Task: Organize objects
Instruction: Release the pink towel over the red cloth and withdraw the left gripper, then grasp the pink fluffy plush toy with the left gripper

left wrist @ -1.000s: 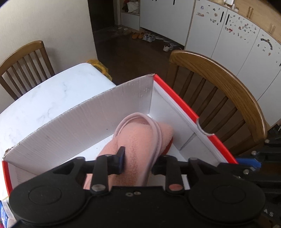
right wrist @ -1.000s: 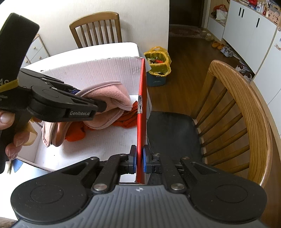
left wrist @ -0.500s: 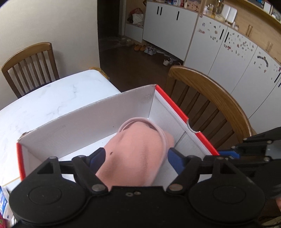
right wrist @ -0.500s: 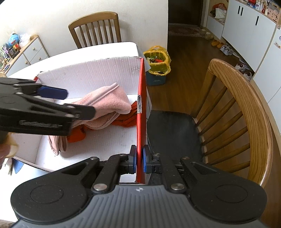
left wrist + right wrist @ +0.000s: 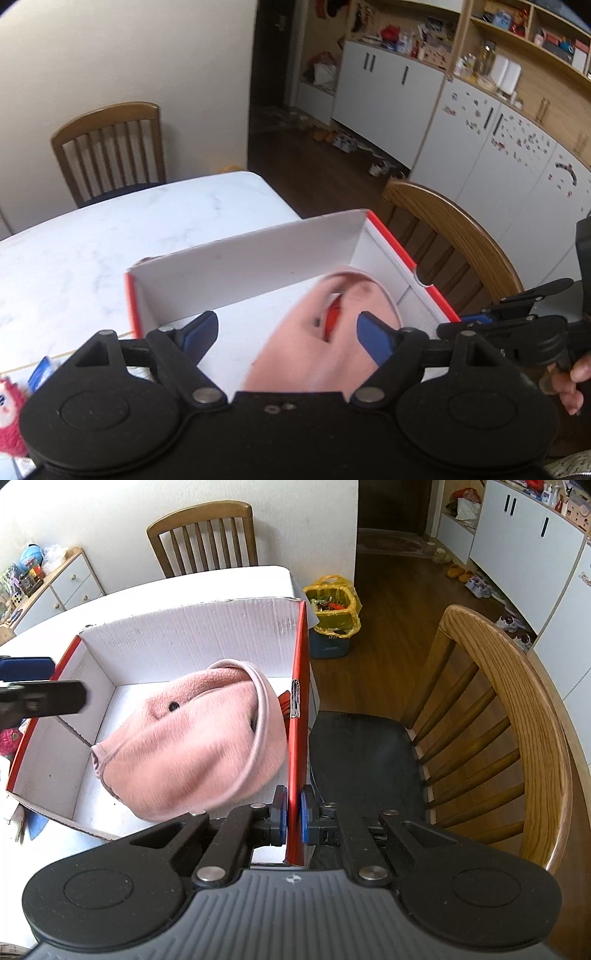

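Note:
A red-and-white cardboard box (image 5: 184,627) stands on the white marble table (image 5: 110,236). A pink fleece garment (image 5: 192,746) lies inside it over an orange item (image 5: 334,321). My left gripper (image 5: 284,332) is open and empty, raised above the near end of the box (image 5: 258,254), apart from the garment (image 5: 314,354). One of its fingers shows at the left of the right wrist view (image 5: 40,698). My right gripper (image 5: 291,816) is shut on the box's red right wall (image 5: 297,720).
A wooden chair with a black seat (image 5: 498,720) stands close to the box's right side. Another chair (image 5: 203,539) is at the table's far end. A yellow bag in a bin (image 5: 332,616) sits on the floor. A red plush toy (image 5: 9,417) lies at the left.
My left gripper opened, let go of the pink garment and rose back away from the box. The garment now lies in the box. My right gripper kept its hold on the wall.

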`<state>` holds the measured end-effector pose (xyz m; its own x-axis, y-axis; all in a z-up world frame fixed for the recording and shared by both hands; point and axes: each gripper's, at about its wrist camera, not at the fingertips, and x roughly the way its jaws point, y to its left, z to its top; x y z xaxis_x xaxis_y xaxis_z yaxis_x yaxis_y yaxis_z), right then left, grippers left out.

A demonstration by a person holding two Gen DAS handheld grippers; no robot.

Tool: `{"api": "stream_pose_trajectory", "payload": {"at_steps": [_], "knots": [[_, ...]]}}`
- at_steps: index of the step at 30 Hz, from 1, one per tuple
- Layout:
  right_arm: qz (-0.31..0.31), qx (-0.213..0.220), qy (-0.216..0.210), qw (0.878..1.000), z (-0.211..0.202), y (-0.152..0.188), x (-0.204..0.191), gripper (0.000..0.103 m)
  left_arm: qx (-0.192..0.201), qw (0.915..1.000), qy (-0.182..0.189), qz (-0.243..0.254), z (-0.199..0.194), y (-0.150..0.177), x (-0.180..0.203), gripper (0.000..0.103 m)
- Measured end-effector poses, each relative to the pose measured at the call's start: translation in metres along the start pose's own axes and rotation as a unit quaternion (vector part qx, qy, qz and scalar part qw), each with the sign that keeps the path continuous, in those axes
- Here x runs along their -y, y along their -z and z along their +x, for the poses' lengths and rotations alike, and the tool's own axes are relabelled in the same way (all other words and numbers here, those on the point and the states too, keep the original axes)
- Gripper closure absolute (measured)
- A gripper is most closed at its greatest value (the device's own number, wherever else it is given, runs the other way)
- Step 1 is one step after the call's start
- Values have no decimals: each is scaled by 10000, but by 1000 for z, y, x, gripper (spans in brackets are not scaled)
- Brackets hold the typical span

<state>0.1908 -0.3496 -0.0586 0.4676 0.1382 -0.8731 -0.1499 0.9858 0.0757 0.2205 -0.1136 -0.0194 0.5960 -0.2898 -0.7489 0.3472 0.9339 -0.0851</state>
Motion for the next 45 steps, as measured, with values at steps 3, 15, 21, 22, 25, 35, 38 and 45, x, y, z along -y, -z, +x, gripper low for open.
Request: {"api": "stream_pose_trajectory", "payload": {"at_steps": [3, 15, 21, 22, 25, 35, 38, 45], "knots": [[-13, -9, 6, 10000, 0, -1, -1, 96, 87, 9999, -86, -100, -14, 6, -8, 19], [-6, -59, 5, 10000, -2, -4, -3, 96, 390, 9947, -733, -602, -63, 35, -62, 1], [-20, -96, 38, 9999, 0, -6, -3, 96, 289, 9854, -1338, -1016, -77, 50, -115, 1], [-18, -100, 38, 9999, 0, -6, -2, 96, 273, 9830, -1453, -1091, -79, 53, -125, 1], [22, -119, 47, 9999, 0, -7, -2, 96, 222, 9749, -1798, -1292, -84, 60, -155, 1], [55, -175, 170, 9997, 1, -8, -7, 96, -62, 9554, -2423, -1685, -69, 79, -228, 1], [44, -191, 201, 9996, 2, -8, -8, 96, -147, 9510, -2455, -1873, -58, 85, -243, 1], [35, -260, 311, 9992, 5, -10, -12, 96, -267, 9511, -2294, -2049, -38, 95, -260, 1]]}}
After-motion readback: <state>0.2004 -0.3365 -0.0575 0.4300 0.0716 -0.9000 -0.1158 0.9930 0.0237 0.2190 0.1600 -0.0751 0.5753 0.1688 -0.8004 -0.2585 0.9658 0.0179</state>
